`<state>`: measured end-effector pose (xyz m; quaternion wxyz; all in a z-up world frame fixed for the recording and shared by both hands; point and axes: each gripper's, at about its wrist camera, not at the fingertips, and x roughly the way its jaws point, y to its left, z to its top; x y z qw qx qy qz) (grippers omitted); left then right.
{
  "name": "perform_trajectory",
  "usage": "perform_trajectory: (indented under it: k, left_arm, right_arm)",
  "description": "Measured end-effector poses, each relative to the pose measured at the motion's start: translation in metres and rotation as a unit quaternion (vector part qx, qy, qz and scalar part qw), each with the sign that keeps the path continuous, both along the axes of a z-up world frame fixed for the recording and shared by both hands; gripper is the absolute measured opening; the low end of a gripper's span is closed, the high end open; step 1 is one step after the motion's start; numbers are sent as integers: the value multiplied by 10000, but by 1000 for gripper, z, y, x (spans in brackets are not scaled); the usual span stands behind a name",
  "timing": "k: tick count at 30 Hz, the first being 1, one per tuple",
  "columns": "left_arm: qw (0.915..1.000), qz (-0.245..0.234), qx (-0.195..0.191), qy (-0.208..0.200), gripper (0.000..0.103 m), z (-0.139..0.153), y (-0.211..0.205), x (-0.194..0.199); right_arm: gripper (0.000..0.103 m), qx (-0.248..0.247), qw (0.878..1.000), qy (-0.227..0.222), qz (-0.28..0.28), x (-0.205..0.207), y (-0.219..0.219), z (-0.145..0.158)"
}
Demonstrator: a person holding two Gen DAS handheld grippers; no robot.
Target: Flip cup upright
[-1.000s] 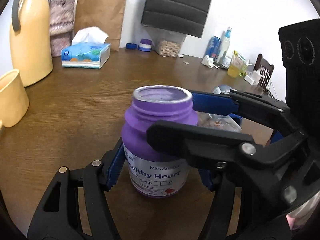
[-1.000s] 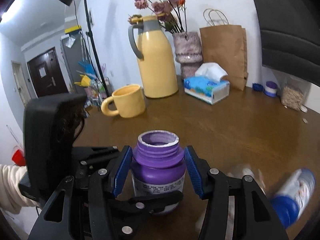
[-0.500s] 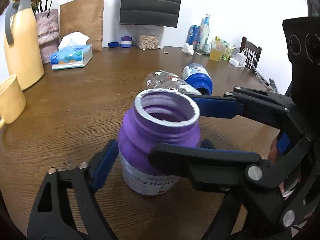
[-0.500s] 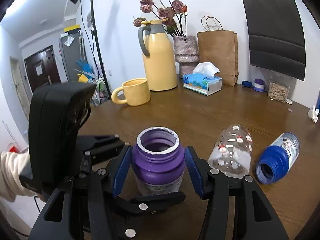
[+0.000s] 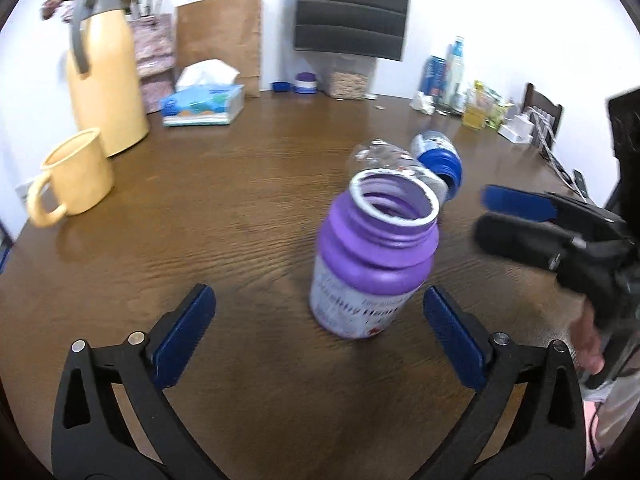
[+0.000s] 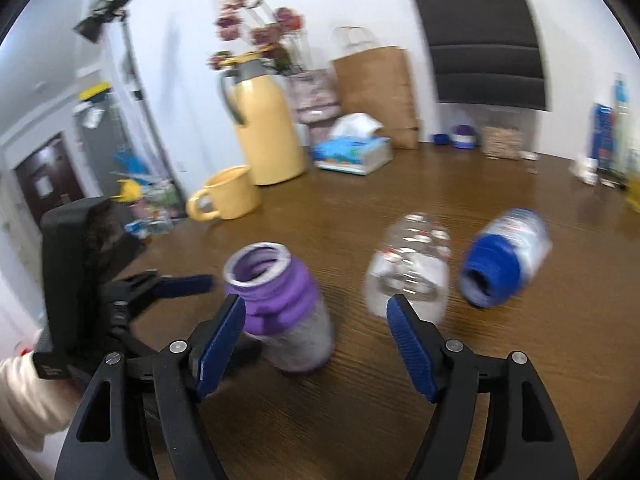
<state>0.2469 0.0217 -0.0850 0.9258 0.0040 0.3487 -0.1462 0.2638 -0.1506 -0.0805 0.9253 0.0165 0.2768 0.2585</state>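
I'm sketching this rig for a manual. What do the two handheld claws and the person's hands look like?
Both the left claw and right claw have black skeletal plastic arms with triangular cut-outs, silver pivot screws and ribbed blue finger pads. Each carries a boxy black housing. A cream sleeve covers the left wrist.

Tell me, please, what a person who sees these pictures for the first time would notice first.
The eye goes first to the purple bottle, standing mouth up on the brown wooden table, free between the wide-open left gripper and right gripper. Just behind it lie a clear bottle and a blue-necked bottle, both on their sides. Far left, a yellow mug stands before a tall yellow jug.
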Motion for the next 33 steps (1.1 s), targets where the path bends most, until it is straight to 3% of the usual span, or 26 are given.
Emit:
perform_trajectory:
  k: [7, 12, 17, 20, 22, 26, 33]
  left_arm:
    - [9975, 359, 51, -613, 103, 27, 7, -58]
    - [9931, 852, -35, -803, 103, 43, 12, -99]
    - [9846, 1243, 369, -1172, 103, 51, -2, -147]
    - [9811, 1295, 356, -1396, 103, 58, -6, -175]
    - [9806, 1347, 199, -1411, 103, 57, -5, -187]
    - [9800, 1409, -15, -1407, 103, 48, -6, -207]
    - [9802, 1379, -13, -1420, 103, 48, -8, -214]
  right_arm:
    - [80, -184, 9969, 37, -770, -42, -42, 15]
    - [83, -247, 9960, -34, -864, -87, -54, 22]
    - [83, -175, 9936, -319, -1066, -138, -59, 20]
    - [83, -138, 9915, -472, -1209, -167, -60, 17]
    - [83, -170, 9876, -662, -1412, -190, -60, 11]
    - [83, 20, 9847, -632, -1623, -218, -61, -5]
    - [83, 49, 9848, -610, -1625, -220, -62, -2]
